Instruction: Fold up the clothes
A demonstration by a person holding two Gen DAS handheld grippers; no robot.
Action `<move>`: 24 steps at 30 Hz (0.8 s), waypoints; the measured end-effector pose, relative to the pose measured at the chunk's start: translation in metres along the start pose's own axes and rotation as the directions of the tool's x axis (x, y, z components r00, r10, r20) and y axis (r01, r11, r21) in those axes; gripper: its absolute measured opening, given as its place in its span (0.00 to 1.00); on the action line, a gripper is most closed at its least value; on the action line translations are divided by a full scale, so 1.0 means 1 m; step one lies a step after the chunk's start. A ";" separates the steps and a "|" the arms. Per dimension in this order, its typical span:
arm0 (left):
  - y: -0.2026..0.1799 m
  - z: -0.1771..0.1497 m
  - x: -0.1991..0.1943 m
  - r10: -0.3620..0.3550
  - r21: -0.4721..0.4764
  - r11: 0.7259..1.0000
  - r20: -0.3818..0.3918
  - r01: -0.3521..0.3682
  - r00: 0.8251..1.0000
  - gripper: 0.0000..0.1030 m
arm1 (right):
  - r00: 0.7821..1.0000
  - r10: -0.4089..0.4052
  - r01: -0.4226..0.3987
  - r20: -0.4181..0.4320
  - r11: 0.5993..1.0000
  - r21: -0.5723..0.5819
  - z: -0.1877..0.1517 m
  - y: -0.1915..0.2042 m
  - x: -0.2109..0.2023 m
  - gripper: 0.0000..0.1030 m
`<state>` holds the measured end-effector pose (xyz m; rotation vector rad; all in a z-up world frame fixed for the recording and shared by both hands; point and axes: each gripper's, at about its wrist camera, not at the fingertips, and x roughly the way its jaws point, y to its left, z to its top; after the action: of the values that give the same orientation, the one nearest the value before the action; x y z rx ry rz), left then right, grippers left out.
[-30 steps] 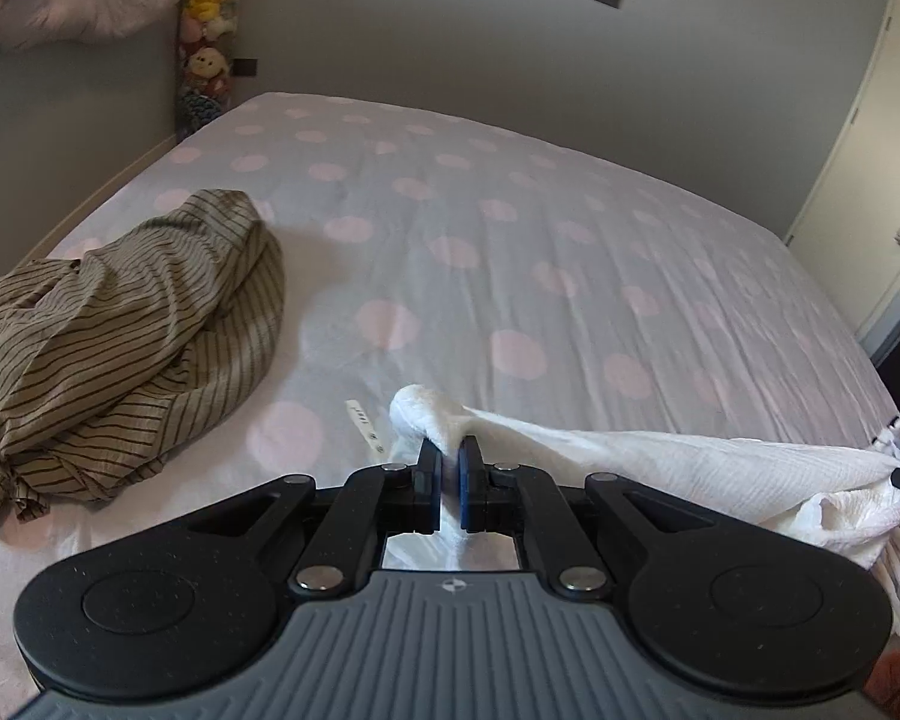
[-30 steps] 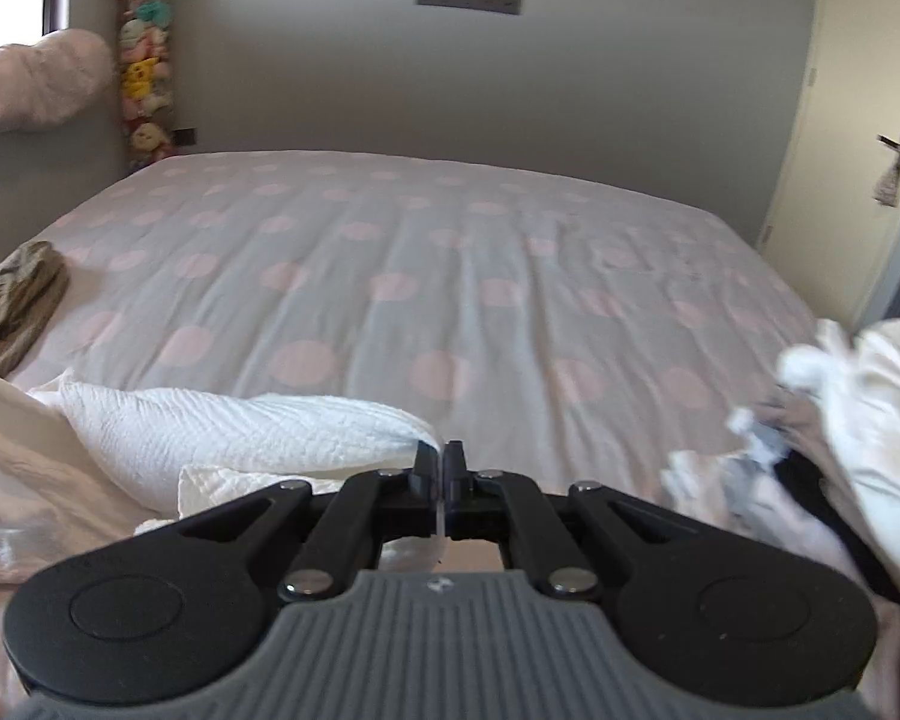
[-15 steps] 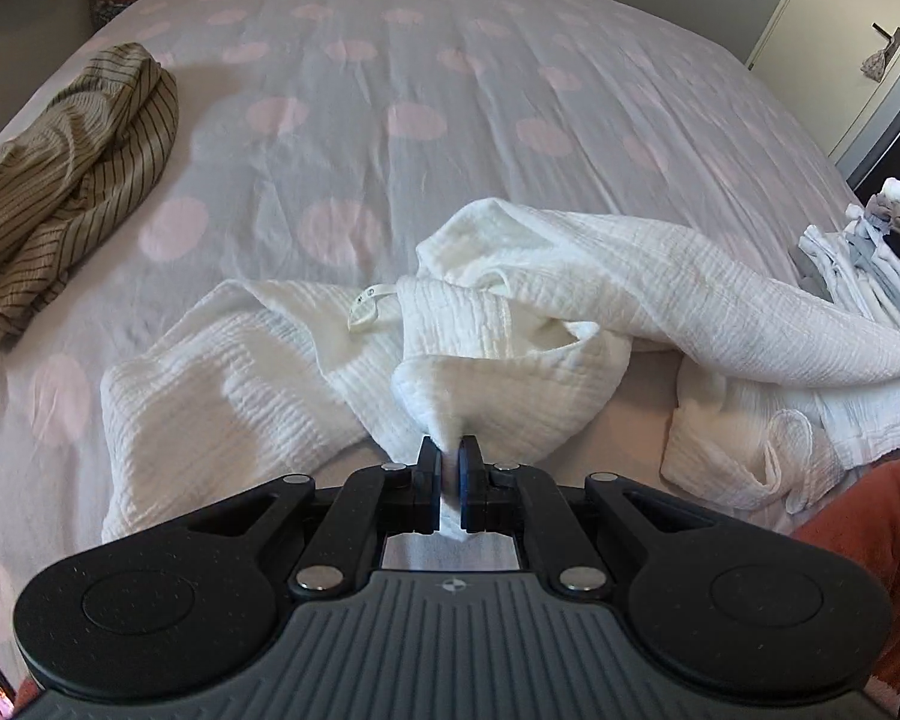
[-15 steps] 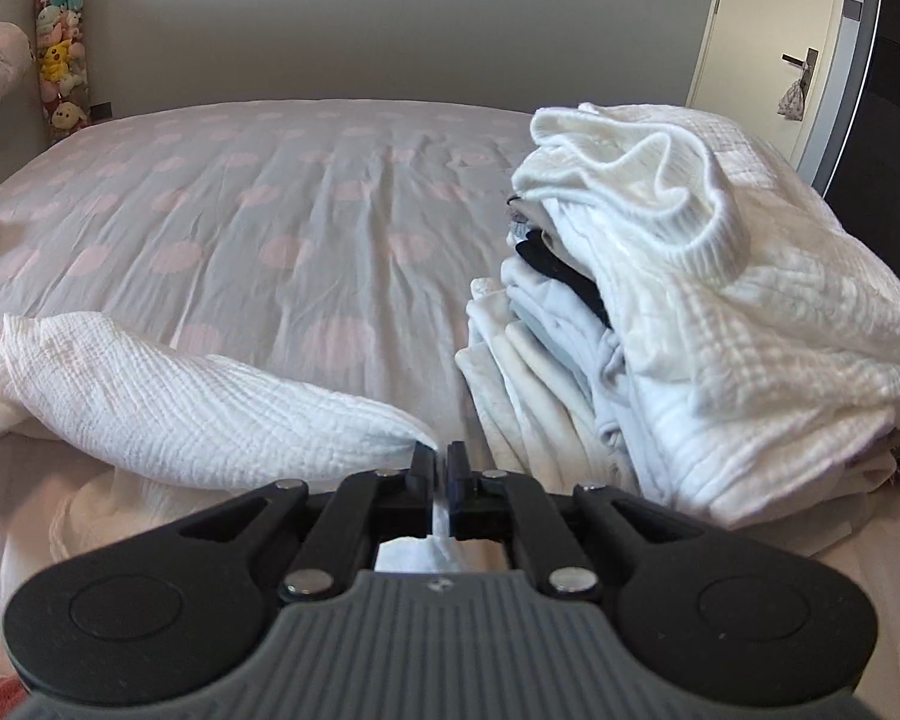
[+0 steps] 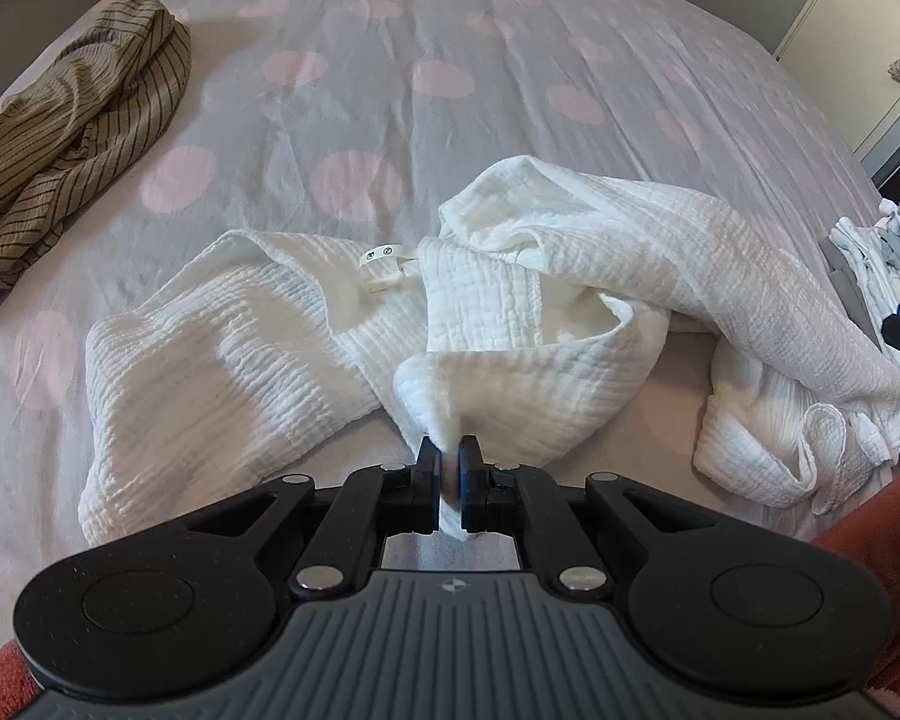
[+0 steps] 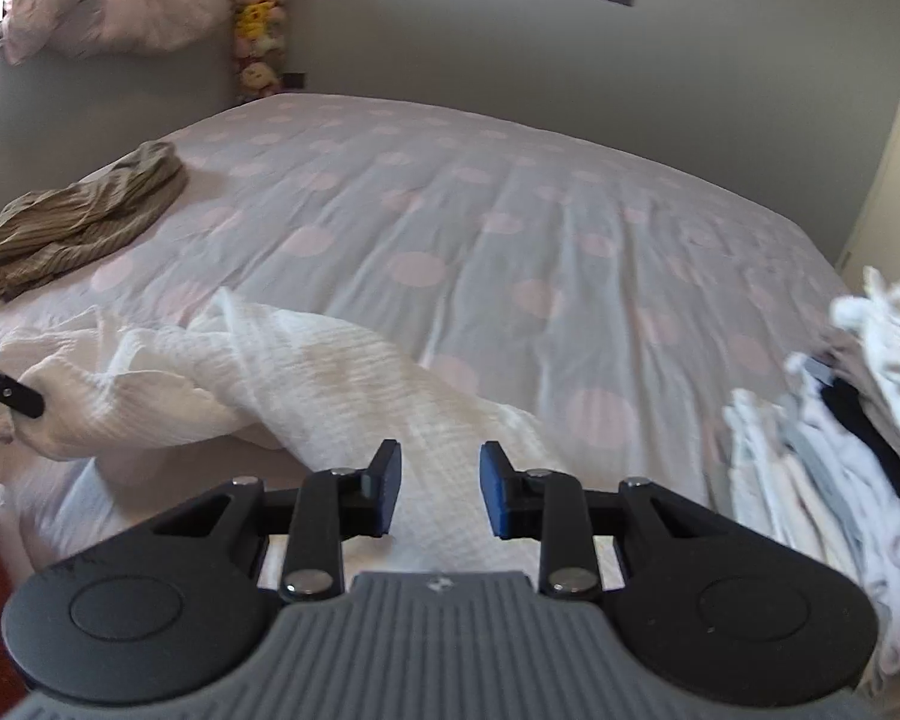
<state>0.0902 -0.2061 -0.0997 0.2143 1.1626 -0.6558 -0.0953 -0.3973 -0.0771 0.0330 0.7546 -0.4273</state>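
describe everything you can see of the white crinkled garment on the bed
The white crinkled muslin garment lies rumpled and unfolded across the near part of the pink-dotted bedsheet, spread left to right with folds heaped in the middle. A small white label loop shows near its centre. The left hand-held gripper is shut on a pinched corner of it. The right hand-held gripper hovers over its other end, jaws opening with nothing gripped.

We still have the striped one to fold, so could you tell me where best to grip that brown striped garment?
Grip the raised rounded fold at the far end of the brown striped garment, coming from above on its bed-centre side. The fabric humps up there, while the rest lies flatter and runs out of view.
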 end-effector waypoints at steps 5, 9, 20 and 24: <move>0.003 0.007 0.018 -0.007 -0.018 1.000 -0.039 0.006 0.999 0.04 | 0.995 0.092 -0.095 -0.030 0.988 -0.121 0.028 0.045 0.035 0.32; 0.007 0.010 0.033 -0.030 -0.045 0.999 -0.067 0.027 0.997 0.04 | 0.990 0.130 -0.138 -0.055 0.968 -0.209 0.054 0.069 0.063 0.39; 0.027 0.014 0.060 -0.090 -0.125 0.989 -0.117 0.075 0.989 0.04 | 0.972 0.171 -0.215 -0.163 0.925 -0.314 0.095 0.107 0.158 0.45; 0.028 0.017 0.065 -0.095 -0.131 0.988 -0.126 0.078 0.987 0.04 | 0.970 0.154 -0.207 -0.187 0.927 -0.312 0.091 0.110 0.173 0.24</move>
<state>0.1350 -0.2156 -0.1567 0.1020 1.3422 -0.6497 0.1186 -0.3756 -0.1399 -0.1783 0.9648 -0.1178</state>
